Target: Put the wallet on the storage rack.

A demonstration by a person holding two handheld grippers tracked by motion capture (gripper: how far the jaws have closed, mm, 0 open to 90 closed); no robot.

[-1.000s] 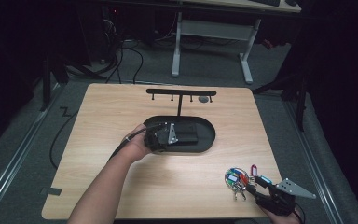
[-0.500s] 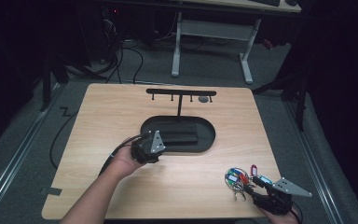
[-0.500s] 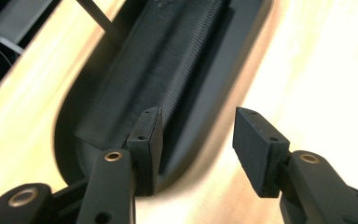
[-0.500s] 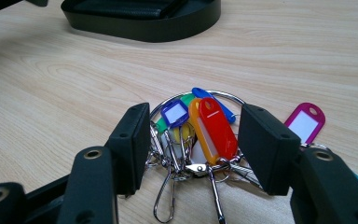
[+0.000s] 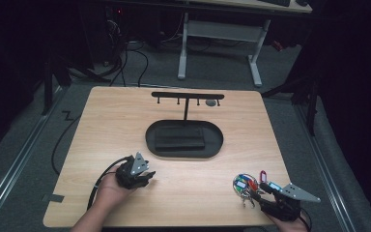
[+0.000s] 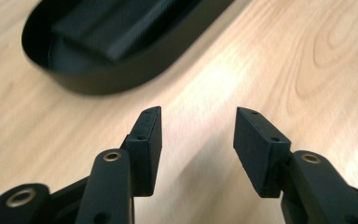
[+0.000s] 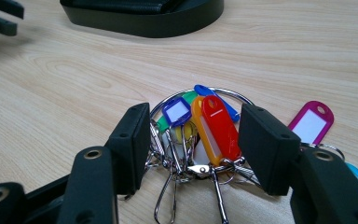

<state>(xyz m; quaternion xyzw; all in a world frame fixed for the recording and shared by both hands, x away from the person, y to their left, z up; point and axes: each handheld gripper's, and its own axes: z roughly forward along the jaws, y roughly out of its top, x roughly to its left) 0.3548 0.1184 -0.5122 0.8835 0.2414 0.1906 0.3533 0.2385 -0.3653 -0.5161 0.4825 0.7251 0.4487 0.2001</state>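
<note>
A bunch of coloured key tags on a metal ring [image 7: 200, 126] lies on the wooden table [image 5: 125, 125] near its front right corner [image 5: 244, 184]. My right gripper [image 7: 193, 112] rests low over it, jaws apart on either side of the bunch; I see no squeeze on it. In the high view the right gripper [image 5: 257, 192] points left at the bunch. My left gripper [image 5: 147, 177] hovers at the front left of the table, open and empty [image 6: 198, 114]. A black oval tray [image 5: 183, 151] lies ahead of it.
A black stand with small hooks [image 5: 187, 95] rises behind the tray, with a small grey thing [image 5: 211, 102] at its right end. A pink tag [image 7: 310, 122] lies just right of the bunch. A dark block [image 6: 121, 23] sits in the tray. Cables trail off the table's left side.
My left gripper has pulled back from over the tray's left end toward the front left of the table and sunk a little. The right gripper and the key bunch have stayed still.
</note>
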